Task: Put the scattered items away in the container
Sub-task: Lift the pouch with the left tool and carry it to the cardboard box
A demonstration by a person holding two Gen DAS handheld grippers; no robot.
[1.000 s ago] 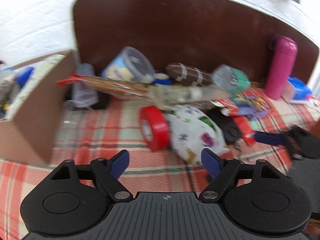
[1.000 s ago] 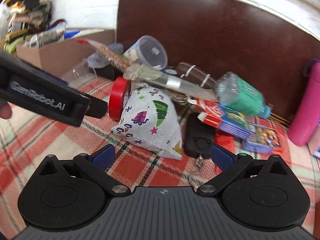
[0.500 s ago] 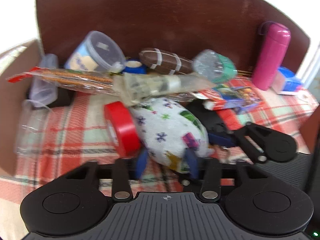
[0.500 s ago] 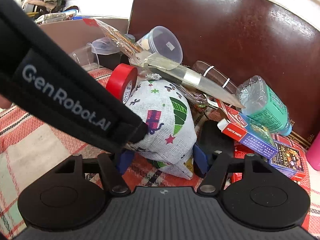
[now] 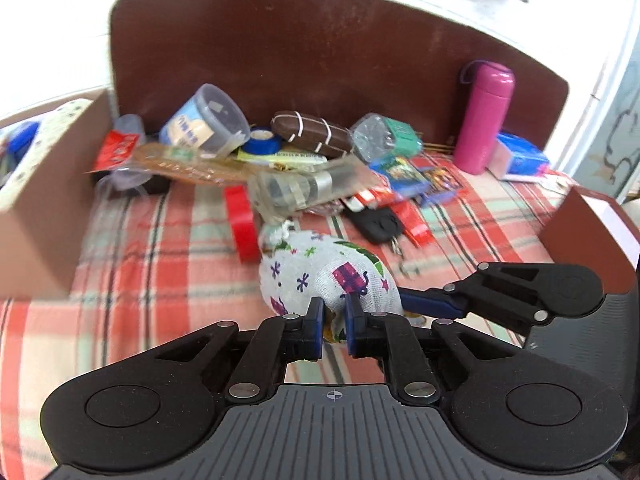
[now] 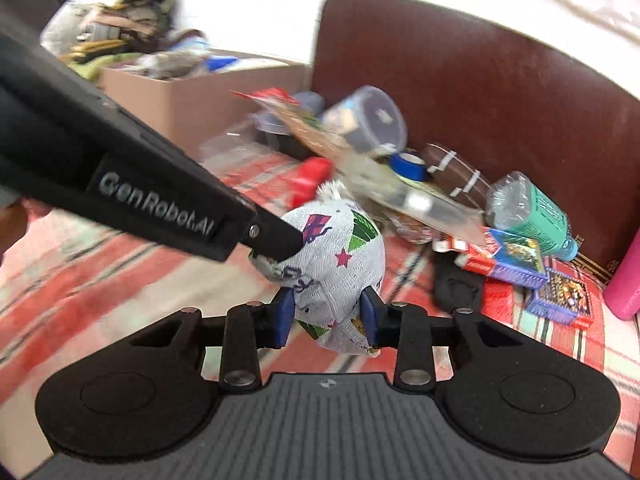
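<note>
A white cloth pouch point(image 5: 328, 276) printed with coloured shapes is held by both grippers above the plaid cloth. My left gripper point(image 5: 334, 330) is shut on its near edge. My right gripper point(image 6: 328, 316) is shut around its lower part, and the pouch point(image 6: 340, 256) bulges above the fingers. The left gripper's body crosses the right wrist view from the left point(image 6: 160, 212). The right gripper's arm shows at the right of the left wrist view point(image 5: 520, 292). A cardboard box point(image 5: 44, 208) holding items stands at the left; it also shows in the right wrist view point(image 6: 192, 96).
A pile lies against the brown headboard point(image 5: 320, 52): red tape roll point(image 5: 242, 224), clear tub point(image 5: 204, 120), blue tape point(image 5: 262, 142), brown case point(image 5: 312, 134), green bottle point(image 5: 388, 136), card boxes point(image 5: 416, 176), black key fob point(image 5: 378, 222). A pink flask point(image 5: 484, 116) stands right.
Both grippers closed on the pouch and lifted it off the cloth, away from the red tape roll and the pile. One second ago both were open.
</note>
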